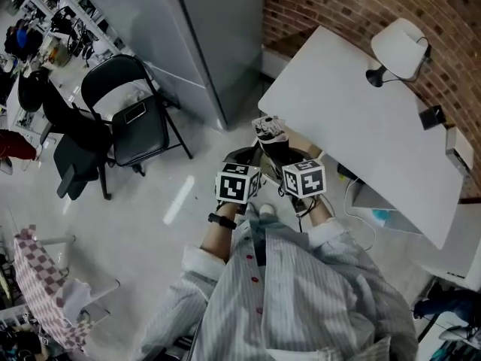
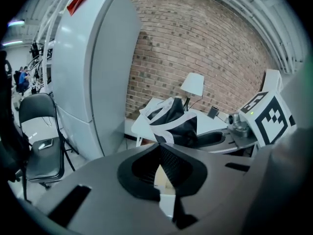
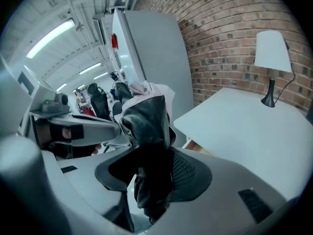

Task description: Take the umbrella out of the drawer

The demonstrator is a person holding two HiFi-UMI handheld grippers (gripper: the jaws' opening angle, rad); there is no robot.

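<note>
A folded black-and-white umbrella (image 1: 268, 131) is held up in front of the person, at the near edge of the white table (image 1: 361, 119). My right gripper (image 1: 279, 152) is shut on its lower part; in the right gripper view the dark fabric (image 3: 145, 117) fills the space between the jaws (image 3: 154, 166). My left gripper (image 1: 246, 159) is just left of it, shut with nothing between its fingers (image 2: 159, 148). In the left gripper view the umbrella (image 2: 174, 124) stands just ahead, with the right gripper (image 2: 215, 140) beneath it. No drawer shows clearly in any view.
A white lamp (image 1: 398, 47) stands at the table's far corner by the brick wall (image 1: 353, 2). A tall grey cabinet (image 1: 203, 28) rises on the left. A black folding chair (image 1: 131, 115) stands on the floor left of it. Cables (image 1: 361, 201) hang under the table.
</note>
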